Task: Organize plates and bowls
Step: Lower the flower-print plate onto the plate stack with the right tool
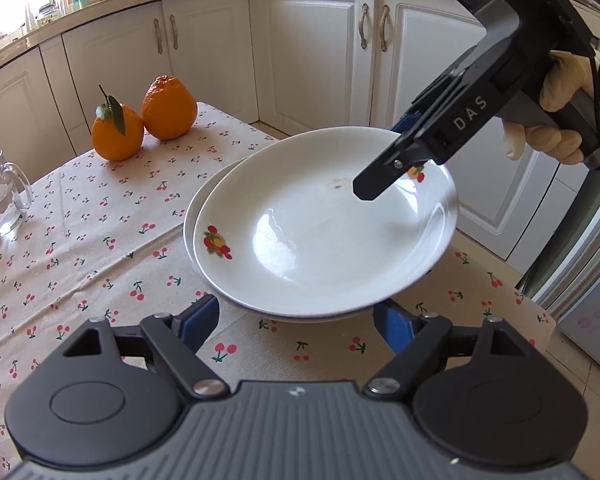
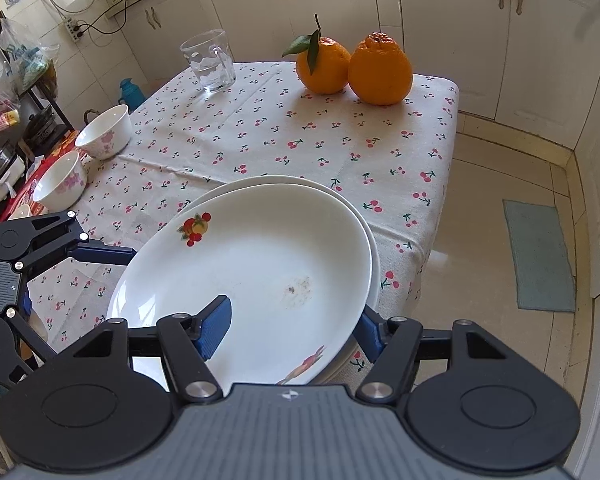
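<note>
Two plates sit stacked at the centre of both views, on the cherry-print desk (image 2: 300, 136). The top plate (image 1: 324, 224) rides tilted on the lower plate (image 1: 192, 216), its edge pinched by the right gripper (image 2: 292, 330), one pad inside the rim and one beneath. The left gripper (image 1: 296, 320) waits wide open and empty at the stack's near edge, low in its own view. To finish well, I would lower the top plate flat and centre it before loosening the jaws. Two bowls (image 2: 104, 132) stand at the left edge of the right view, well apart.
</note>
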`<state>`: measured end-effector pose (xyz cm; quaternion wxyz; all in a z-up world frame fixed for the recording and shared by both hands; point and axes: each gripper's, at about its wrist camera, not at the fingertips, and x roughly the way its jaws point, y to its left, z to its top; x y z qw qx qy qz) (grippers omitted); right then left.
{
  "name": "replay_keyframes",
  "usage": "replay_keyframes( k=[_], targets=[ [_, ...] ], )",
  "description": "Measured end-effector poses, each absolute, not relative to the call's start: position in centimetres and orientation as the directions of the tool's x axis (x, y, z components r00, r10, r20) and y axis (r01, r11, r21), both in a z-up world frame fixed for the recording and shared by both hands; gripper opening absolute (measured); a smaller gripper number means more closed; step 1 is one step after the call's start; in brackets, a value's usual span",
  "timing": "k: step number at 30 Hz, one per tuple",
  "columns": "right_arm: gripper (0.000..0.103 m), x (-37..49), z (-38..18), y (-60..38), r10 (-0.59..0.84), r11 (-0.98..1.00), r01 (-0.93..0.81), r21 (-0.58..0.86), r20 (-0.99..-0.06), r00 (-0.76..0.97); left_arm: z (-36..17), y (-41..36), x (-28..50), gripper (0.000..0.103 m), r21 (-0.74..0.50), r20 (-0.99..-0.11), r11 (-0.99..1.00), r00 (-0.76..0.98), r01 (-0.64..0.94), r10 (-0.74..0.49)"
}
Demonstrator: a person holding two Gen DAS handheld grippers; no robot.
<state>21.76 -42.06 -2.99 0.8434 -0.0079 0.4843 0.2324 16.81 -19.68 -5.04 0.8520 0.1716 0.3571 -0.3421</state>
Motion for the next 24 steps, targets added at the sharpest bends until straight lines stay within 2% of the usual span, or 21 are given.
replay_keyframes(
  k=[24],
  targets=[
    [0.074, 20.2, -2.8, -40.5, 0.274, 0.927, -0.356, 0.121, -0.866, 0.418, -5.0, -19.3, 16.3, 0.085, 0.044, -0.717, 0.693, 0.506, 0.719, -0.479]
  ],
)
